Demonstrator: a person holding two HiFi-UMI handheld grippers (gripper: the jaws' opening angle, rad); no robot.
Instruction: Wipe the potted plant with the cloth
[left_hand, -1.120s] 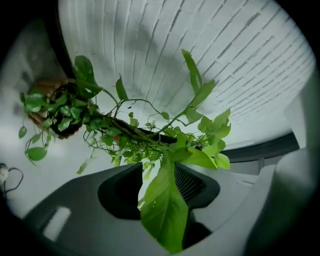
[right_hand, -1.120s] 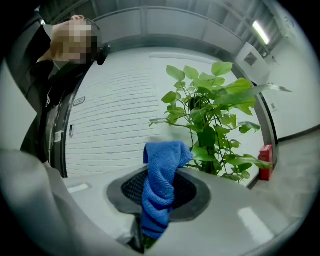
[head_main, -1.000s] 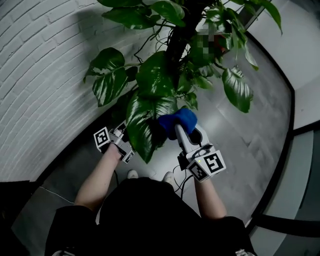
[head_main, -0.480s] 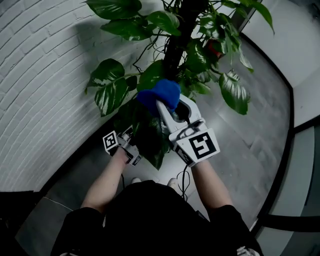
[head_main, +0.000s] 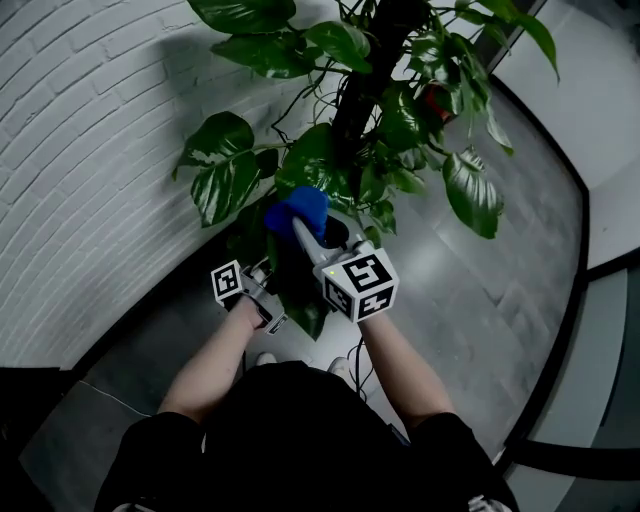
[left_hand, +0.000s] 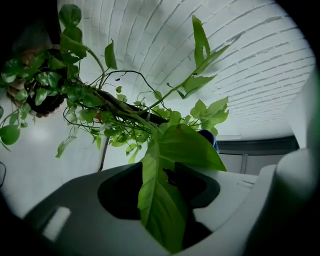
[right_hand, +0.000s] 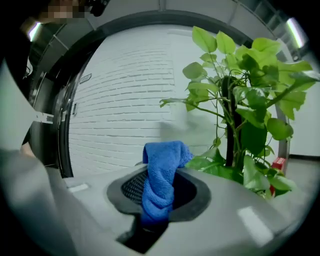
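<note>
The potted plant climbs a dark pole next to the brick wall. My left gripper is shut on one large green leaf, which runs up between its jaws; in the head view that leaf hangs dark between my two hands. The right gripper is shut on a bunched blue cloth, and the cloth rests against the upper part of the held leaf. Seen from the right gripper view, the cloth stands up out of the jaws, with the plant to the right.
A white brick wall runs along the left, close behind the plant. Grey floor tiles spread to the right up to a black curb. The person's shoes stand just below the grippers. More big leaves hang at the right.
The right gripper carried the blue cloth up and to the left over the held leaf, then slightly down. The left gripper shifted a little right and up, still holding the leaf.
</note>
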